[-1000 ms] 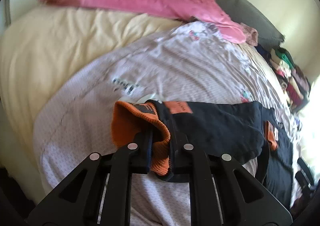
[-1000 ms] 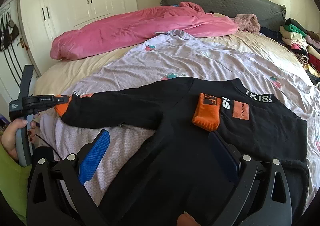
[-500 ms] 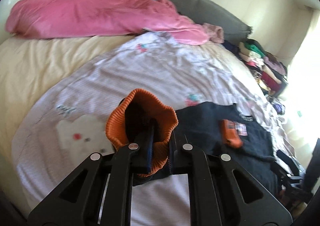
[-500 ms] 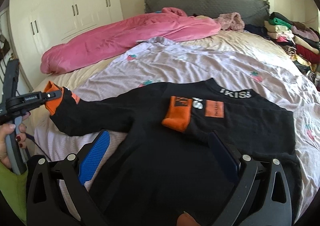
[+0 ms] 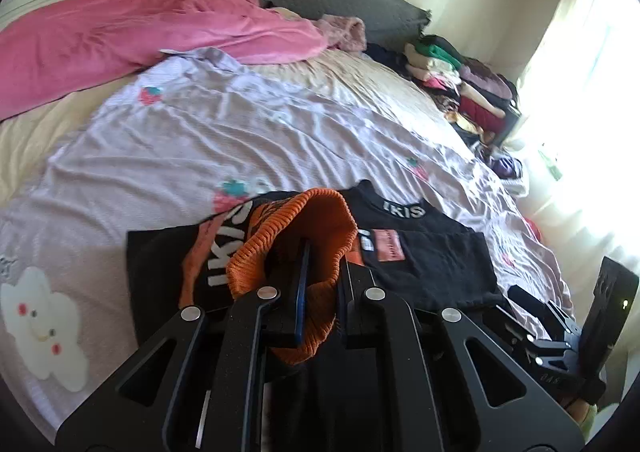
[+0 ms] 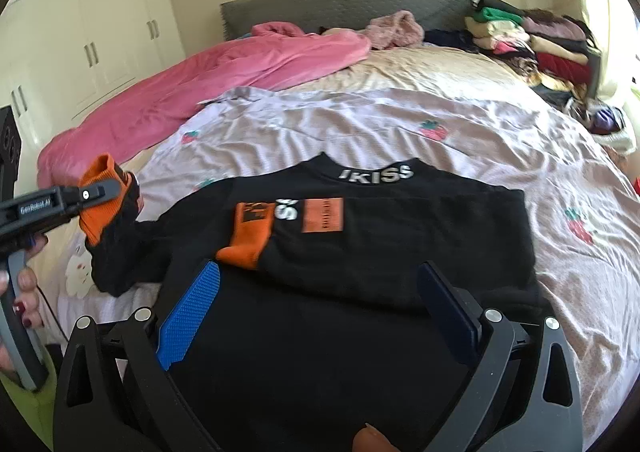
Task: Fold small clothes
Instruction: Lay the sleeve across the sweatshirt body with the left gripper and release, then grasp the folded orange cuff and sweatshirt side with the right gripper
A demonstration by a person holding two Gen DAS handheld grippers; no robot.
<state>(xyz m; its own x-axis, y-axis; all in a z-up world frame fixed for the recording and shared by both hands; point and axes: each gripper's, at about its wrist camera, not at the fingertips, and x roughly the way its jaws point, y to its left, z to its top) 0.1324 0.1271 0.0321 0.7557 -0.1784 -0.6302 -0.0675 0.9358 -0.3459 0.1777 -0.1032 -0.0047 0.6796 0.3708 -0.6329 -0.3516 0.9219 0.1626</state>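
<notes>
Right wrist view shows our right gripper (image 6: 320, 316) with its jaws spread wide and holding nothing, hovering over the near part of the black sweatshirt (image 6: 360, 252) spread flat on the lilac strawberry sheet (image 6: 400, 124) of the bed. One sleeve lies folded across the chest, its orange cuff (image 6: 248, 240) near our blue pad. At the left, our left gripper (image 6: 104, 192) has its jaws clenched on the other orange cuff (image 5: 296, 236), lifting that sleeve off the sheet. A pink blanket (image 6: 200, 76) and stacked clothes (image 6: 532, 40) lie at the far end.
</notes>
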